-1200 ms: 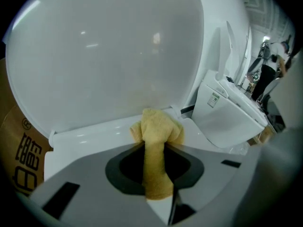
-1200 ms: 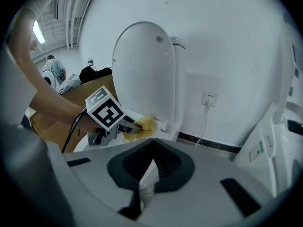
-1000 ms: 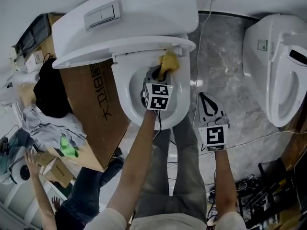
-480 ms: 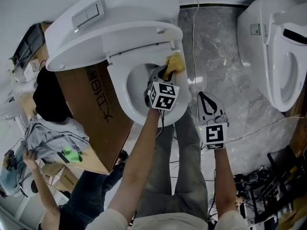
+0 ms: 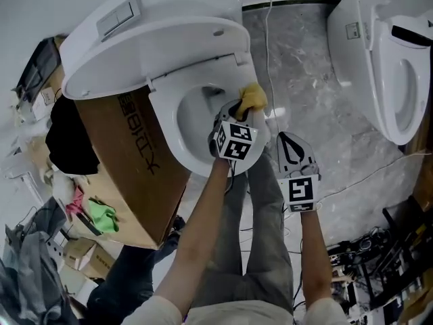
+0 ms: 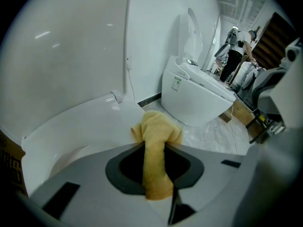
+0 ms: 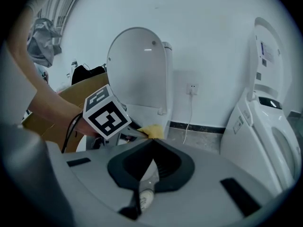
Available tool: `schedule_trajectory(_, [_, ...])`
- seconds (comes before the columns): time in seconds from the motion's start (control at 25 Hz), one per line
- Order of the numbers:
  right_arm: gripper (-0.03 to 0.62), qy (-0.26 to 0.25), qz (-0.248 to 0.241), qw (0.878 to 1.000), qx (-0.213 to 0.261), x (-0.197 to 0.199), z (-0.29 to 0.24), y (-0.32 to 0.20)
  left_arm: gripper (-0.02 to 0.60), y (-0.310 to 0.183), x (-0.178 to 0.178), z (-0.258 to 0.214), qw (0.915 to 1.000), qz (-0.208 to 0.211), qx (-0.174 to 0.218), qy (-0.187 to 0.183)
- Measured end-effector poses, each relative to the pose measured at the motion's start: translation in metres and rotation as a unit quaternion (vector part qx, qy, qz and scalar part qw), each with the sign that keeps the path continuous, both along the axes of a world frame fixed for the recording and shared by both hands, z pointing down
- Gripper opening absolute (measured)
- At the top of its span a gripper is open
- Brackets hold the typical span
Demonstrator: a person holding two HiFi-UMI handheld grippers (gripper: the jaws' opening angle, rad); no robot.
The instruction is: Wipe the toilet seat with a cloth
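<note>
Far-left clutter: a cardboard box stands against the toilet's left side, with a black bundle lying on its far-left edge.
Cistern: white, at the far left of the head view, with a flush plate on top.
Lid: raised, leaning back toward the cistern.
Toilet seat: a white ring lying down round the bowl, just right of the box.
Cloth: yellow, bunched on the far right part of the seat's rim, just near of the raised lid. In the left gripper view the cloth runs from between the jaws out onto the white rim. In the right gripper view only a yellow corner shows.
Left gripper: over the right side of the seat and pointing away from the person. Its jaws are clamped on a strip of the cloth. Its marker cube faces up.
Right gripper: just right of the toilet, over the floor and apart from the seat. Its jaws are pressed together to a point, with nothing between them.
Floor: grey and marbled, with a white cable running from the far wall toward the near side.
Second toilet: white, far right and well apart from the first, with its lid raised.
</note>
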State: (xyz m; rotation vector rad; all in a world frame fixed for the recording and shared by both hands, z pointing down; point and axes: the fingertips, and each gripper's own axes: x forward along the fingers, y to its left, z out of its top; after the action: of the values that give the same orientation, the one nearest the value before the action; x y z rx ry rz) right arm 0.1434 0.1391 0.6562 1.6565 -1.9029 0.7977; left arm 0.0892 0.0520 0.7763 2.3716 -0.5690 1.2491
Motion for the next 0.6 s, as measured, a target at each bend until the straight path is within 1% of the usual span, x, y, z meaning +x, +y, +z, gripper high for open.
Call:
schedule_trajectory(0.28, [0.008, 0.001, 0.025, 1.000, -0.015, -0.008, 0.010, 0.024, 0.100, 0.027, -0.002, 0.001, 0.9998, 0.019, -0.009, 0.006])
schedule_trajectory(0.6, [0.008, 0.004, 0.046, 0.998, -0.031, -0.016, 0.015, 0.055, 0.100, 0.068, -0.010, 0.001, 0.9986, 0.049, -0.018, 0.005])
